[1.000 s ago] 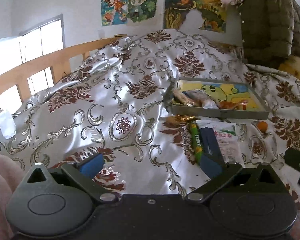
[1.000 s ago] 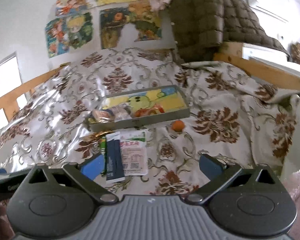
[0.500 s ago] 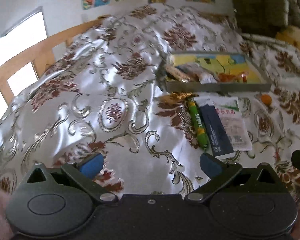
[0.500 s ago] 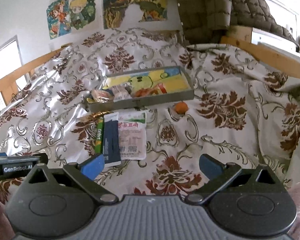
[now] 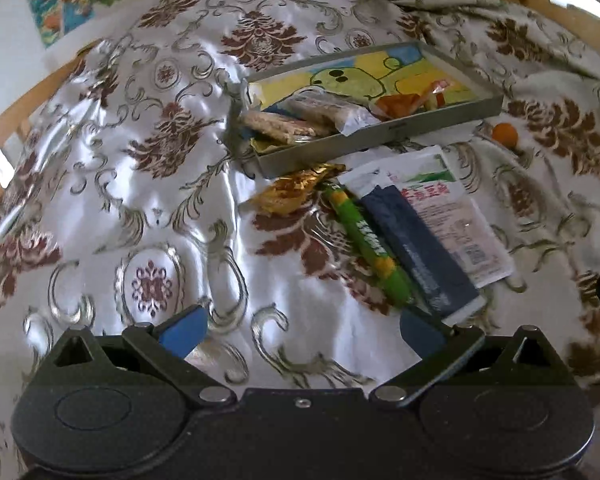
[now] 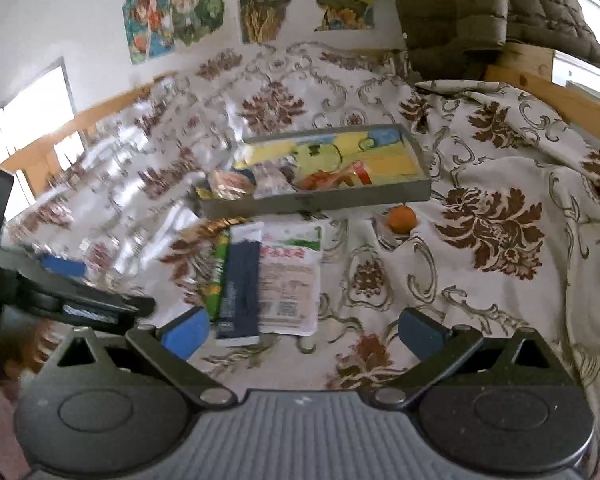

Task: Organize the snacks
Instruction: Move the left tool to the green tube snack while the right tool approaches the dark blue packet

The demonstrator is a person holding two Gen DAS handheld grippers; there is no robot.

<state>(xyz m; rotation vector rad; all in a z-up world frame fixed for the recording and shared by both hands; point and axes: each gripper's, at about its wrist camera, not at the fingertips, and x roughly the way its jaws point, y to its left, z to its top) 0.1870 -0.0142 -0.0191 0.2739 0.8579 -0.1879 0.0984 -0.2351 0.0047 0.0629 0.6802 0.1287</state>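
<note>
**Loose snacks lined up in front of the tray**

Through the left wrist camera, my left hand-held gripper (image 5: pixel 302 330) is spread and empty over the bed. Ahead lie a green stick (image 5: pixel 366 242), a dark blue packet (image 5: pixel 418 248), a white pouch (image 5: pixel 446 210) and a gold wrapper (image 5: pixel 296 192), just short of the tray (image 5: pixel 380 140). All look light, soft and slippery; I'd pinch the green stick mid-length.

The right wrist camera shows my right hand-held gripper (image 6: pixel 302 330) likewise spread. It shows the orange ball (image 6: pixel 401 219) more clearly, and the left tool alongside.
</note>
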